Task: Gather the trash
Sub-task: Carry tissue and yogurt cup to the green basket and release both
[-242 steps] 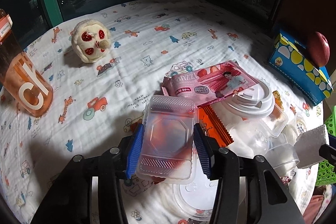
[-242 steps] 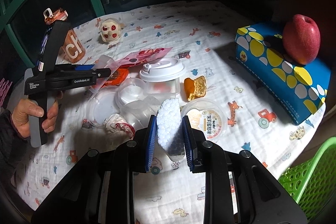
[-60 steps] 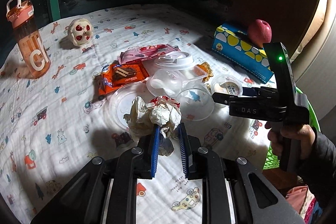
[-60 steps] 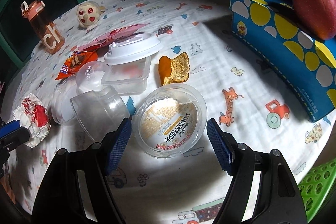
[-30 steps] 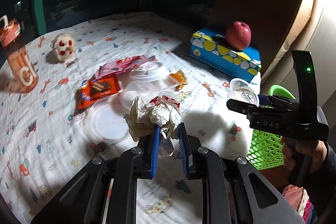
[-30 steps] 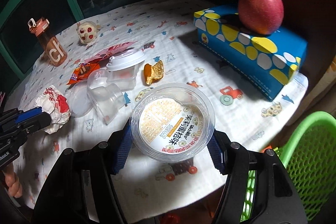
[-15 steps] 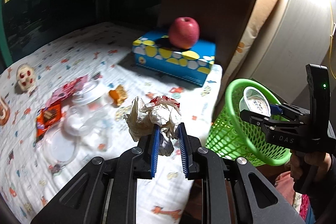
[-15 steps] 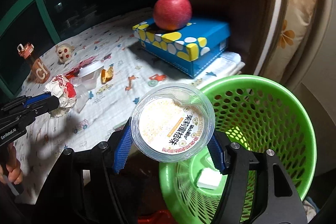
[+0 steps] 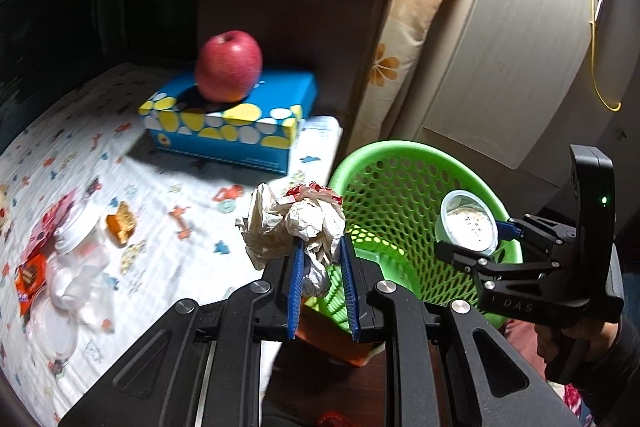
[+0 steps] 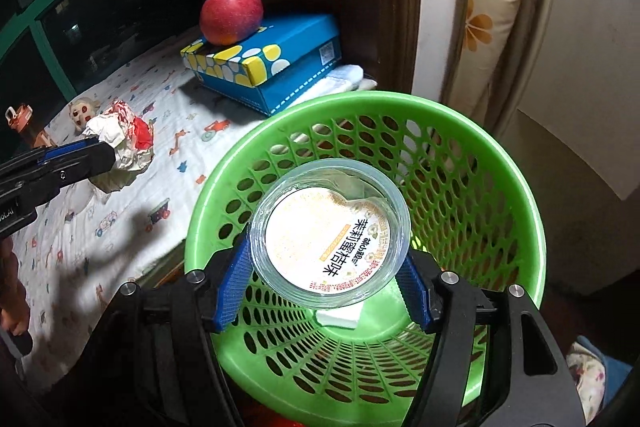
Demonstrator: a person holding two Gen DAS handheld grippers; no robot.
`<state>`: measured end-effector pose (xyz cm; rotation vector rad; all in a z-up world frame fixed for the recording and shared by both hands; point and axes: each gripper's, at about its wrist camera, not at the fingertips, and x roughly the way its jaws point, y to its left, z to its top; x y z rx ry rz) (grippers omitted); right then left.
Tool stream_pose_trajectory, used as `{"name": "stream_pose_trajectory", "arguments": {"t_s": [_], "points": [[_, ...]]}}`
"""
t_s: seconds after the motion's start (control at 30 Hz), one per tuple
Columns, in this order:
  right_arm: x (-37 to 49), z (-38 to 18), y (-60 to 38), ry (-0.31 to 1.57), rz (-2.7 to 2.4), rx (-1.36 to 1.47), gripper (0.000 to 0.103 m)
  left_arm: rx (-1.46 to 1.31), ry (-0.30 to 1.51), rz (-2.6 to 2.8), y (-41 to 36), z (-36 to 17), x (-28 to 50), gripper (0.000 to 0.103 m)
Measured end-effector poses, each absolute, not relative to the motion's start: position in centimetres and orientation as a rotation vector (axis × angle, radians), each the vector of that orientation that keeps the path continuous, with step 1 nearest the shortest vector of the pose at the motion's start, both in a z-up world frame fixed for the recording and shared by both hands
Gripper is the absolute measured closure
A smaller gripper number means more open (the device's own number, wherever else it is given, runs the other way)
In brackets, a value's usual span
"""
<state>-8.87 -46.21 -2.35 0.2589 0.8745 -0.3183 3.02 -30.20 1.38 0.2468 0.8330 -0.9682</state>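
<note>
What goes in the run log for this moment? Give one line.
left gripper: shut on crumpled wrapper, beside green basket | right gripper: shut on plastic cup, over basket | white foam piece inside

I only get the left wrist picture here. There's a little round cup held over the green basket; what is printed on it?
Observer: The right wrist view shows the plastic cup has a white and orange seal with Chinese characters, one edge peeled up.
Operator: Is the basket empty?
Observer: No. A white foam block lies at the bottom of the green basket, under the cup.
Operator: Is the cup over the opening?
Observer: Yes. The right gripper holds it inside the rim's outline.
Operator: And the paper ball?
Observer: The crumpled wrapper in the left gripper hangs above the patterned cloth, short of the basket.
</note>
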Motion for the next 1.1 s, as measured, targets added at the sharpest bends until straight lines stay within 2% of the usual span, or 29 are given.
{"name": "stream_pose_trajectory", "arguments": {"t_s": [0.13,0.2,0.4,0.9,1.1], "points": [[-9.9,-2.8,-46.9,0.882,-0.332,0.272,0.037,0.258,0.844,-1.003,-31.9,1.1,2.3,0.085],[-10.4,-2.8,-47.3,0.881,-0.339,0.277,0.032,0.265,0.852,-1.015,-32.8,0.8,2.0,0.085],[-12.2,-2.1,-48.3,0.853,-0.366,0.287,0.028,0.284,0.875,-1.037,-34.7,0.0,1.4,0.085],[-16.7,-1.0,-50.6,0.794,-0.447,0.334,0.027,0.364,0.927,-1.073,-38.6,-2.3,-0.5,0.082],[-17.1,-0.9,-50.7,0.787,-0.453,0.339,0.027,0.360,0.941,-1.078,-38.7,-2.7,-0.8,0.064]]}}
